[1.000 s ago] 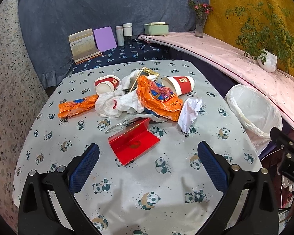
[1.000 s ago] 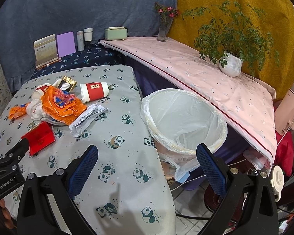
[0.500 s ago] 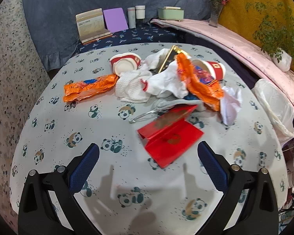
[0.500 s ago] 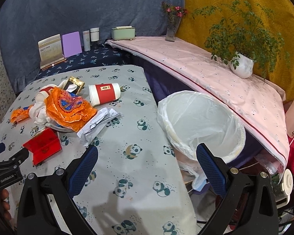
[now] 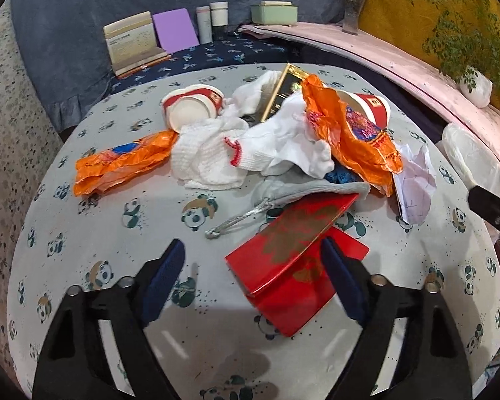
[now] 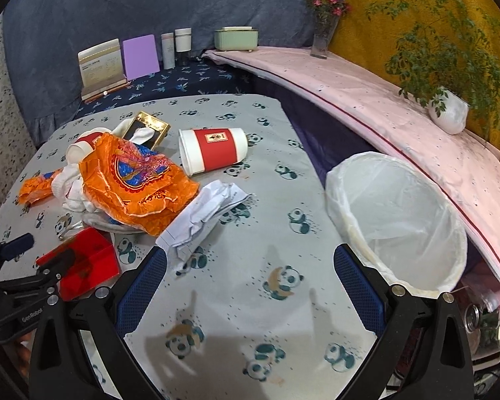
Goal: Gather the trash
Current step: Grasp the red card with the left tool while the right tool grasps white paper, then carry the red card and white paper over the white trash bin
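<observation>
A trash pile lies on the panda-print table (image 5: 116,233): a red folded box (image 5: 293,263), orange wrappers (image 5: 123,161) (image 6: 140,183), white gloves (image 5: 250,146), two red-and-white paper cups (image 5: 191,108) (image 6: 213,148), crumpled paper (image 6: 203,216) and a gold box (image 6: 146,128). My left gripper (image 5: 250,266) is open, its fingers on either side of the red box's near end, just above it. My right gripper (image 6: 250,280) is open and empty above bare table, near the crumpled paper. A white-lined bin (image 6: 396,220) stands to the table's right.
A pink-covered ledge (image 6: 366,93) behind the bin carries a potted plant (image 6: 446,113), a vase (image 6: 323,33) and a green box (image 6: 236,38). Cards and small bottles (image 6: 176,48) stand on the dark shelf behind the table.
My left gripper has moved forward and down to the red box, which now sits between its fingers. My right gripper has swung left, bringing the trash pile closer.
</observation>
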{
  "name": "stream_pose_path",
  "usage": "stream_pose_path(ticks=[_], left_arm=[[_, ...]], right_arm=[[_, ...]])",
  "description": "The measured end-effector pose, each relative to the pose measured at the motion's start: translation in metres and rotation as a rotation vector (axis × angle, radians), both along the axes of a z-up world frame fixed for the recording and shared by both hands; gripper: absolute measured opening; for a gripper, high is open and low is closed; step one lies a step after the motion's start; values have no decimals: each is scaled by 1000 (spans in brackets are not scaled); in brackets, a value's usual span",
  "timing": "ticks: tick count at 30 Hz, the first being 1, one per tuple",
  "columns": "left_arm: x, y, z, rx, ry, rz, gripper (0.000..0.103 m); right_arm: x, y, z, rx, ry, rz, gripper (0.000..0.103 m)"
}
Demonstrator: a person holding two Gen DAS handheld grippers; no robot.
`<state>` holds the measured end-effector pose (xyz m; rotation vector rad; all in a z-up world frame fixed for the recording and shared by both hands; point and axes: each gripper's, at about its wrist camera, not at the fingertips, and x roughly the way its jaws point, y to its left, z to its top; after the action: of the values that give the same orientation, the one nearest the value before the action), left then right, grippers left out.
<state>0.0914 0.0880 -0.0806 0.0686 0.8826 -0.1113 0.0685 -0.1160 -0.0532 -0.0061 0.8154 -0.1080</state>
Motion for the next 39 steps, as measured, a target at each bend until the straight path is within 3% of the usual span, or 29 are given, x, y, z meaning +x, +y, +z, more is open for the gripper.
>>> stream_pose_path(ticks=[4,6,9,13,18,21,24,39], left_arm=[[6,-1,-7,-19,45,-24,46],[7,0,-10,-30,62,-26,30],[6,1,-11,-43,72,-21,18],[1,3,-9,-61,74,-16,14],[-4,2,-5,-72,71,-17,10],[-11,0,-1,-80,67,-21,7],[-19,-3,6,-87,60,-30,5],[-59,-51,53,-114,-22,-157,0]], right_arm=[[17,9,-10,14,19,9,95],[24,14,-14,26,28,15,88],[33,20,-22,41,48,25,78],[42,29,-31,64,70,44,62],[45,34,-40,104,93,79,23],[40,32,-39,124,87,85,11],[32,27,-31,135,62,85,7],[-15,-20,27,158,-82,24,6]])
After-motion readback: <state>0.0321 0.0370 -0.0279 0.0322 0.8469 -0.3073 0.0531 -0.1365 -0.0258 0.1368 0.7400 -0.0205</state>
